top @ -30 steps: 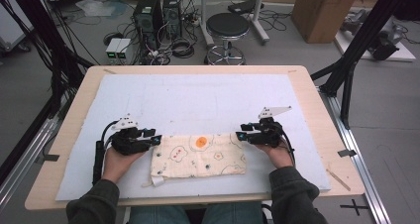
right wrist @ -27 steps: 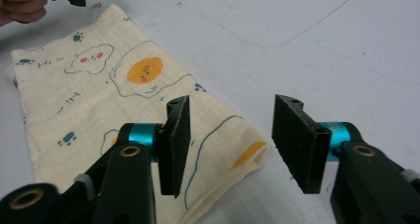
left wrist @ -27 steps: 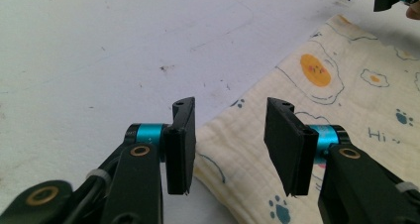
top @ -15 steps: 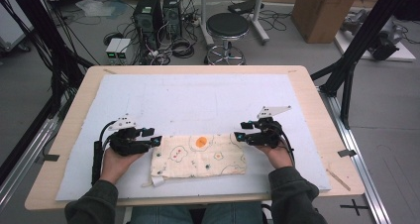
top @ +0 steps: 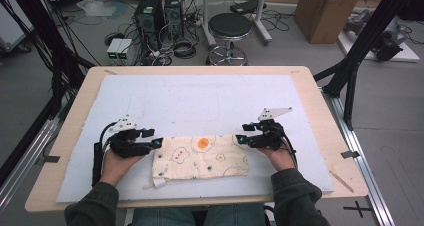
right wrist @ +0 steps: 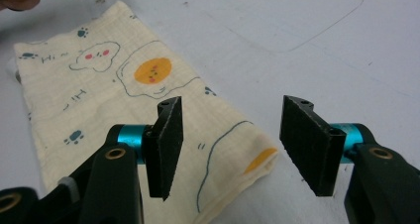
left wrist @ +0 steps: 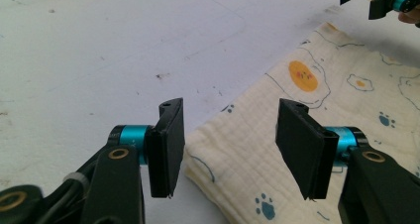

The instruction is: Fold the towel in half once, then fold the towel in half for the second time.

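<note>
On the white mat (top: 200,101) both hand-held grippers' jaws, just opening, flank the cloth (top: 200,157).

A wooden table (top: 320,93) is standing with its light rim showing on all sides. A white mat (top: 200,101) is lying flat on it, covering most of the top. A folded cream cloth (top: 200,157) printed with fried eggs and paw prints is lying on the mat at near centre. A thin wooden stick (top: 341,181) is lying on the bare rim at the near right corner.
</note>
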{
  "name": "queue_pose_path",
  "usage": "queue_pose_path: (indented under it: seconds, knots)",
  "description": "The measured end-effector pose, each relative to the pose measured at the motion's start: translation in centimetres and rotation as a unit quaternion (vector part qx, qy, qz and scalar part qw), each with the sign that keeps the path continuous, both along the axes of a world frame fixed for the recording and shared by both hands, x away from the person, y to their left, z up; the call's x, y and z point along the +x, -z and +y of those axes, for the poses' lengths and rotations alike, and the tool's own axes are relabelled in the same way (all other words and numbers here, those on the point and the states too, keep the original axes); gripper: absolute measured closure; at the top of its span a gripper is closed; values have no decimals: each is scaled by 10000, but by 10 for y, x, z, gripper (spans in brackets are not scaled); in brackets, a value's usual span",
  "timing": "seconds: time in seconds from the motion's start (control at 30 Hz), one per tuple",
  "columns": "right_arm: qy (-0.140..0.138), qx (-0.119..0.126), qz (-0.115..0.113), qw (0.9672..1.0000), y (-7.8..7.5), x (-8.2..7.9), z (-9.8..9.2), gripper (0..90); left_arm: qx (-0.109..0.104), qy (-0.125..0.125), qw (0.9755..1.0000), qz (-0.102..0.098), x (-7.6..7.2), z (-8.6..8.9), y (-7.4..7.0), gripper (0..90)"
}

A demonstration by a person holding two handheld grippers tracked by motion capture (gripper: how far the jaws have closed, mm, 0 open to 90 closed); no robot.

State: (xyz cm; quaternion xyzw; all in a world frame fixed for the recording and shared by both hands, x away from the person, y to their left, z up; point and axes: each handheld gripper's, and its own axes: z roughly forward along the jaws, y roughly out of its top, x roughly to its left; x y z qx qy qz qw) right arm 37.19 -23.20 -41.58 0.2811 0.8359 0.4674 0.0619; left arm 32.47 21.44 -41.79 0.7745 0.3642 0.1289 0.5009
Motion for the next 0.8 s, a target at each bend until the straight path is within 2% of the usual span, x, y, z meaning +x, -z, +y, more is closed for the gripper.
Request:
queue_pose_path:
  seconds: [0.43, 0.47, 0.7, 0.8]
  knots:
    - [61, 37, 77, 9999, 2, 3, 2, 432, 24, -102, 9999, 34, 4, 1, 2, 435]
    - [82, 17, 133, 9999, 2, 3, 2, 437, 11, -136, 9999, 46, 4, 1, 2, 435]
    - [102, -20, 114, 9999, 5, 10, 2, 462, -33, -238, 9996, 147, 11, 1, 6, 471]
    - [90, -2, 155, 9998, 8, 13, 3, 478, 36, -319, 9993, 215, 14, 1, 10, 485]
